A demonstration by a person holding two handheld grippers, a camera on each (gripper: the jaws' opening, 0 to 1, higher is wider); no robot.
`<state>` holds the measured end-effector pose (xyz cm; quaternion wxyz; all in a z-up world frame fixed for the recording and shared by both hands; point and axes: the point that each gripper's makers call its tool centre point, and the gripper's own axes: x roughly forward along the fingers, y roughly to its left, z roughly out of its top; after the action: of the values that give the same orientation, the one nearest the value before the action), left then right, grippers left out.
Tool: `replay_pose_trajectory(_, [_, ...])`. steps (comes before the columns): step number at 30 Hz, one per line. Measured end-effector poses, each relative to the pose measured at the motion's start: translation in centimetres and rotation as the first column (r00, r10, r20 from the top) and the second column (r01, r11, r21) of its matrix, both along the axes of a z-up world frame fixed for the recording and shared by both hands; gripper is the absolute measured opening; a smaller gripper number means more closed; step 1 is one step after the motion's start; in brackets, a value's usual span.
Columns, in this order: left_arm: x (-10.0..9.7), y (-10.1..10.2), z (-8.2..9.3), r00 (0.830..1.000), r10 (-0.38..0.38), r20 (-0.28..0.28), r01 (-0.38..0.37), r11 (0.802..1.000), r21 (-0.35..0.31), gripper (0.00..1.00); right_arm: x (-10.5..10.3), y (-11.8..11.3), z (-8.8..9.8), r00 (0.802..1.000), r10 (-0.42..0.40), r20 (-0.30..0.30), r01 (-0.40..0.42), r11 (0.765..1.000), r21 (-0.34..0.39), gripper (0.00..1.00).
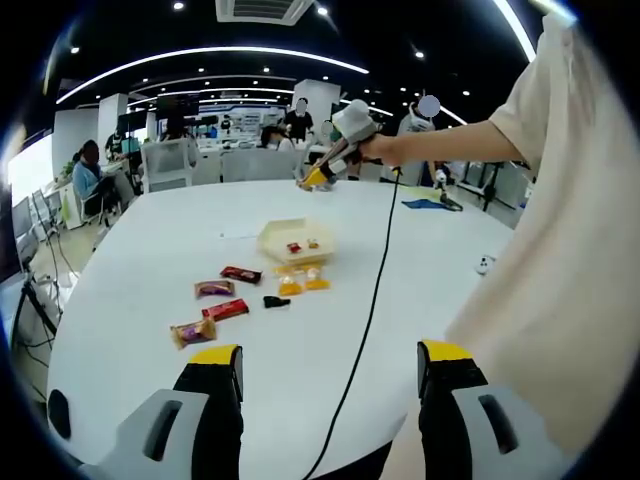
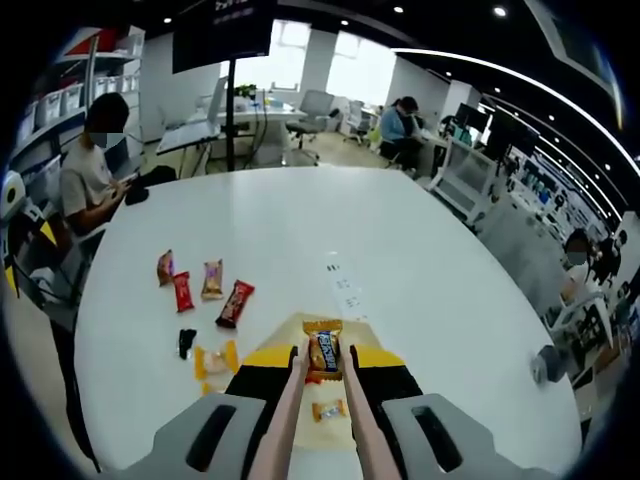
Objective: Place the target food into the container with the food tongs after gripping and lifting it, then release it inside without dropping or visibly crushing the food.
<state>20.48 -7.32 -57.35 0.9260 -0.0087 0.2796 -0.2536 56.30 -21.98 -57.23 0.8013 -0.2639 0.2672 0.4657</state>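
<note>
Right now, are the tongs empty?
No, in the right gripper view the tongs pinch an orange snack pack at their tips, above the container.

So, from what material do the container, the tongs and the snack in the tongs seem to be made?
The container looks like thin pale-yellow plastic, smooth with a low rim. The tongs look like matte peach plastic or silicone; no metallic shine shows. The snack has a glossy printed wrapper, probably plastic film, judging by its crimped ends. The right gripper squeezes the tongs.
</note>
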Motion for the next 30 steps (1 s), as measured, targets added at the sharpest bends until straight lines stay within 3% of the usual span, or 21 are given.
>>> replay_pose_trajectory(30, [0.11,-0.20,-0.20,1.000,-0.008,-0.004,0.008,1.000,-0.003,0.71,-0.52,-0.64,-0.66,1.000,-0.012,-0.013,0.012,1.000,-0.003,0.21])
